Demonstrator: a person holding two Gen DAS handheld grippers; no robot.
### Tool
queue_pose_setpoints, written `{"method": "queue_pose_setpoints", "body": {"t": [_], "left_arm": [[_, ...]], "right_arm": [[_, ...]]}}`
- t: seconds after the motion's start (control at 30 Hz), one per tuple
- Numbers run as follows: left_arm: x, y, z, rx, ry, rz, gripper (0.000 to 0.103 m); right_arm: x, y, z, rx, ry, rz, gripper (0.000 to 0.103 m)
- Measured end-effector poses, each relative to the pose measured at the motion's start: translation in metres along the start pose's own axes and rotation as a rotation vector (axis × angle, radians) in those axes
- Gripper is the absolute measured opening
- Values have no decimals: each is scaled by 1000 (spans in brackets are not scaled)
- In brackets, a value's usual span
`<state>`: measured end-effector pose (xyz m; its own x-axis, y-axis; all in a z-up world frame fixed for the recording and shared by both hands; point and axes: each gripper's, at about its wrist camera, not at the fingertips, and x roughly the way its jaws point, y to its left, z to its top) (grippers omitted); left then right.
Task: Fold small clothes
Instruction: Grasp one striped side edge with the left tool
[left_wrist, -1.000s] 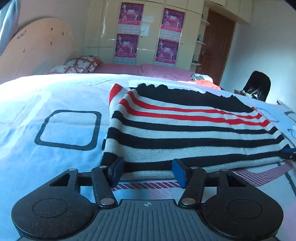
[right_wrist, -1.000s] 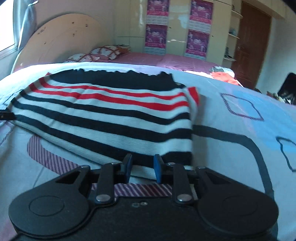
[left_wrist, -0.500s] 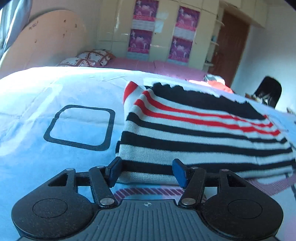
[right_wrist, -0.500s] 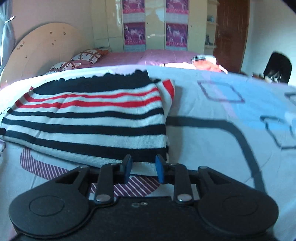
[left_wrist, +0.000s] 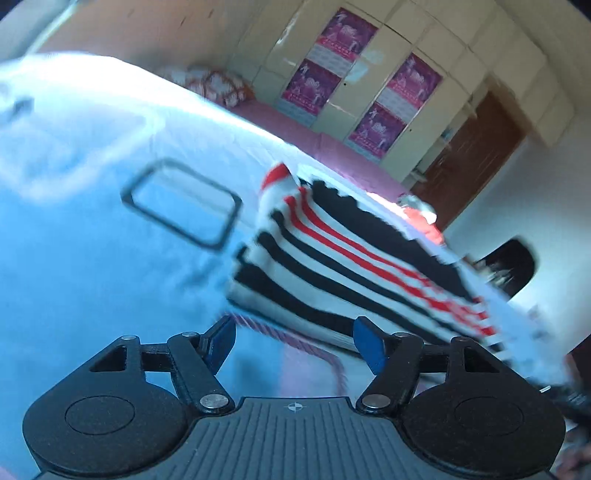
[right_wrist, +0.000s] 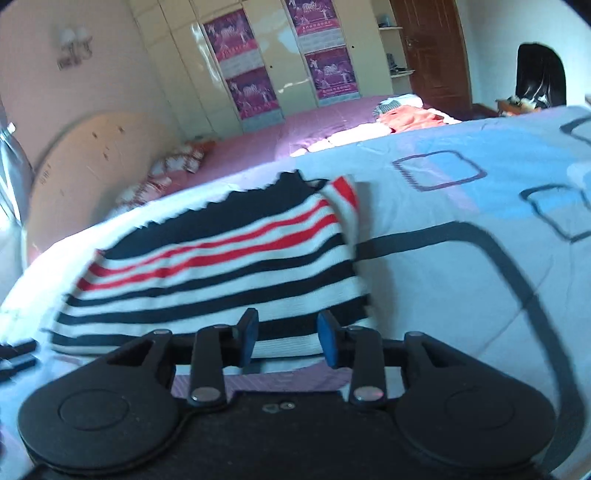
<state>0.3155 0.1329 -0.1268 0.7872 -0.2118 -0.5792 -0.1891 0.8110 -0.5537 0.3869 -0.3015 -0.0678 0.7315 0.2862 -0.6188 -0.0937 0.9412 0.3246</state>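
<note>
A folded knit sweater (left_wrist: 332, 258) with black, white and red stripes lies flat on the bed. It also shows in the right wrist view (right_wrist: 221, 273). My left gripper (left_wrist: 293, 341) is open and empty, just short of the sweater's near left corner. My right gripper (right_wrist: 286, 334) is open and empty, at the sweater's near edge close to its right corner. Both views are tilted and blurred.
The bedsheet (right_wrist: 461, 280) is pale blue with dark square outlines. A second bed with a pink cover (right_wrist: 295, 129), pillows (right_wrist: 173, 162) and loose clothes (right_wrist: 410, 114) lies behind. Wardrobes with posters (left_wrist: 399, 107), a brown door (right_wrist: 432, 51) and a black chair (right_wrist: 539, 77) stand beyond.
Both grippers have pulled back a little and tilted, so both views now roll sideways. The right gripper's jaws have opened wider. The sweater has stayed in place.
</note>
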Motion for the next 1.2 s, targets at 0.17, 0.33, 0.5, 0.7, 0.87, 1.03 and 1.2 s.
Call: {"method": "queue_pose_setpoints", "body": {"t": [0.17,0.33,0.5,0.7,0.87,1.03,1.2], "left_arm": [[19,18,-17,-226,10,-78,57],[37,27,-26,-310,-18,-90,49],[57,22,-22,-308,-42,-92,49],[80,21,-6,-329,-65,-94,49],[95,21,4,-339,-83,-93,49],[116,15,13,-342,-106,-87,49],[122,12,15,-346,-149,-75,49]], "right_arm": [[4,33,-6,36,-16,107,23],[12,44,-4,42,2,142,19],[20,45,-4,34,15,137,21],[34,42,-1,28,37,132,21],[47,42,9,19,42,140,22],[69,48,20,6,47,151,22],[94,64,26,-63,53,124,11]]}}
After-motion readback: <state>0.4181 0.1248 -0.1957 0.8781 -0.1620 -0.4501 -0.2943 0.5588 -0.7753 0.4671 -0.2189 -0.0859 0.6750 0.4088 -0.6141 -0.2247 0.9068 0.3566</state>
